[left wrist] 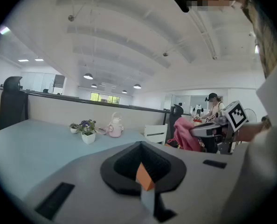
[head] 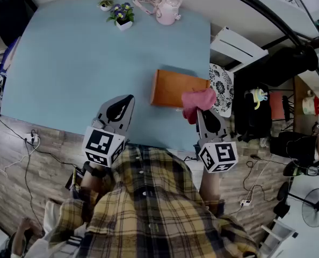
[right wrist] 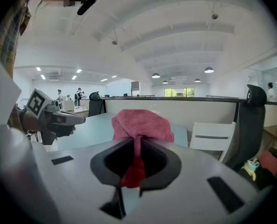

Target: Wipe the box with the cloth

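Note:
An orange box (head: 175,88) lies flat on the light blue table (head: 79,63), near its front right. My right gripper (head: 200,110) is shut on a pink cloth (head: 197,101), which hangs bunched over the box's front right corner. In the right gripper view the cloth (right wrist: 141,125) is pinched between the jaws of the right gripper (right wrist: 138,146) and bulges beyond them. My left gripper (head: 127,101) is shut with nothing in it and hovers to the left of the box, apart from it. Its closed jaws fill the left gripper view, where the left gripper (left wrist: 141,146) leaves an orange sliver (left wrist: 145,177) showing below.
Two small potted plants (head: 119,13) and a pink kettle (head: 168,9) stand at the table's far edge. A white chair (head: 237,46) and a black-and-white patterned cushion (head: 223,88) sit just off the right side. Cables (head: 30,138) lie on the floor.

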Tool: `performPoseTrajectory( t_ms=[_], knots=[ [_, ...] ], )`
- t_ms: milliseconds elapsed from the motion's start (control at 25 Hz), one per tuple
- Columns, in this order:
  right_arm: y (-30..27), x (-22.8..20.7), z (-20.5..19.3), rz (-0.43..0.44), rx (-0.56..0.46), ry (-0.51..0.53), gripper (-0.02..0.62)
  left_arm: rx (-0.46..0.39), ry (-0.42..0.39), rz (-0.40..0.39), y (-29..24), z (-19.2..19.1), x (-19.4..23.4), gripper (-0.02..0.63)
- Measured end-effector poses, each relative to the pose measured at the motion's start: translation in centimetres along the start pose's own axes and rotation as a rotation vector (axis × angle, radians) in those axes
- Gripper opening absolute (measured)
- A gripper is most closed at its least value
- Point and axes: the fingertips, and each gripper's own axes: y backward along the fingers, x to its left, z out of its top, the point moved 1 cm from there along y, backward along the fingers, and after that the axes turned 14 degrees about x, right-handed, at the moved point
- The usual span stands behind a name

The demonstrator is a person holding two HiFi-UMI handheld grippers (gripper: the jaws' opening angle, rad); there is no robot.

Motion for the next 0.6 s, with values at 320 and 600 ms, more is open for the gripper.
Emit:
performPoseTrajectory(
  t_ms=[320,600],
  knots=[
    [0.09,-0.12,-0.5,-0.02,0.01,-0.005,0.046,0.009,-0.003,-0.002,-0.16,-0.28,-0.19,-0.009],
    [-0.27,-0.16,-0.55,-0.01,0.017,-0.003,0.046,0.02,0.002,0.004,-0.42,-0.43,0.0,-0.009]
  ],
)
